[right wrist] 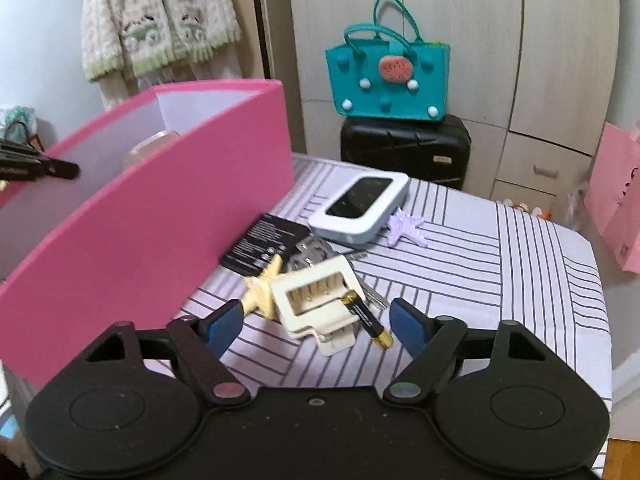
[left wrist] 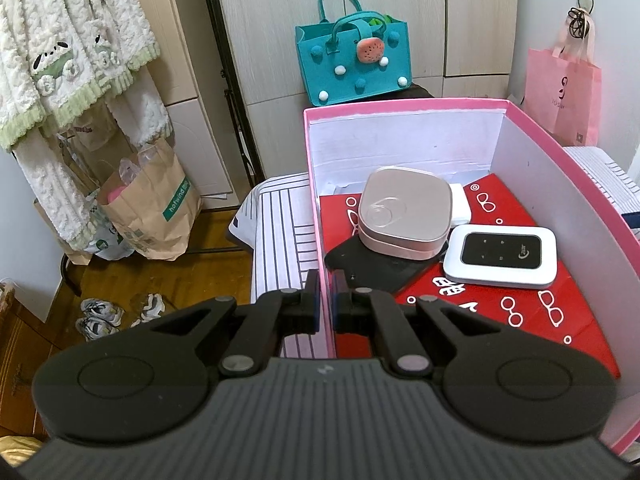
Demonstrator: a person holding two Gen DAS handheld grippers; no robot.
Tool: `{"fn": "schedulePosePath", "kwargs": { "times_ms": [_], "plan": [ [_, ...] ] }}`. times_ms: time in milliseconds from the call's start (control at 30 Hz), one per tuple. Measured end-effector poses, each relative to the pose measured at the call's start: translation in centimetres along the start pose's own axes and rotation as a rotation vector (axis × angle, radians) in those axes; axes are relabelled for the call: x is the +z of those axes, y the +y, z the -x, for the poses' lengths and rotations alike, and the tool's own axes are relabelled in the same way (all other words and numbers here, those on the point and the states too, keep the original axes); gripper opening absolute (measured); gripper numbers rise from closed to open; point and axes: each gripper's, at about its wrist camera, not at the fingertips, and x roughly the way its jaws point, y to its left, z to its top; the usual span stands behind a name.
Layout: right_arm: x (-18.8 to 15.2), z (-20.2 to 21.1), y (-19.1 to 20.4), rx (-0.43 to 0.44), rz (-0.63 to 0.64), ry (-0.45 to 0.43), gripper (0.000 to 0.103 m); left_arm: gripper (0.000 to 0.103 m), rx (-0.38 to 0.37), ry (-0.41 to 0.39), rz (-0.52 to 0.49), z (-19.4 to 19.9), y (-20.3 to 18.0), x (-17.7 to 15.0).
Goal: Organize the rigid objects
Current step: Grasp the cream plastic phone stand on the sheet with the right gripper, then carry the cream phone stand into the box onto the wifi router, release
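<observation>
Right wrist: blocky cream hair claw (right wrist: 316, 308), glossy battery (right wrist: 366, 320) alongside.

**Striped sheet, box and loose bits**

I see a bed or padded surface under a white sheet with dark stripes (right wrist: 480, 264). A pink box (right wrist: 160, 220) stands on it at the left. Beside the box wall lies a black card (right wrist: 260, 246), then a white device with a dark screen (right wrist: 362, 208) and a lilac starfish clip (right wrist: 406, 226) touching it. Nearer me lie a cream hair claw (right wrist: 316, 304), a yellow star clip (right wrist: 264, 286) and a black-and-gold battery (right wrist: 366, 318), close together.
</observation>
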Motion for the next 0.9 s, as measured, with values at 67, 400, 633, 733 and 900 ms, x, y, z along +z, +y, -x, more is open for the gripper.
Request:
{"fn": "schedulePosePath", "kwargs": {
  "times_ms": [67, 400, 633, 733, 900],
  "plan": [
    [0.1, -0.2, 0.2, -0.014, 0.032, -0.003, 0.059, 0.004, 0.002, 0.0, -0.004, 0.0, 0.1, 0.0],
    [1.7, -1.5, 0.7, -0.012, 0.155, 0.023, 0.07, 0.004, 0.008, 0.001, -0.012, 0.0, 0.0, 0.1],
    [2.5, -1.1, -2.2, 0.072, -0.059, -0.013, 0.058, 0.004, 0.006, 0.004, -0.007, 0.0, 0.0, 0.2],
    [2.7, -0.3, -2.5, 0.073, -0.087, -0.045, 0.058, 0.004, 0.003, 0.004, -0.002, 0.0, 0.1, 0.1],
    [3.7, 1.3, -1.2, 0.087, -0.059, -0.086, 0.058, 0.004, 0.005, 0.003, -0.005, 0.0, 0.1, 0.1]
  ]
}}
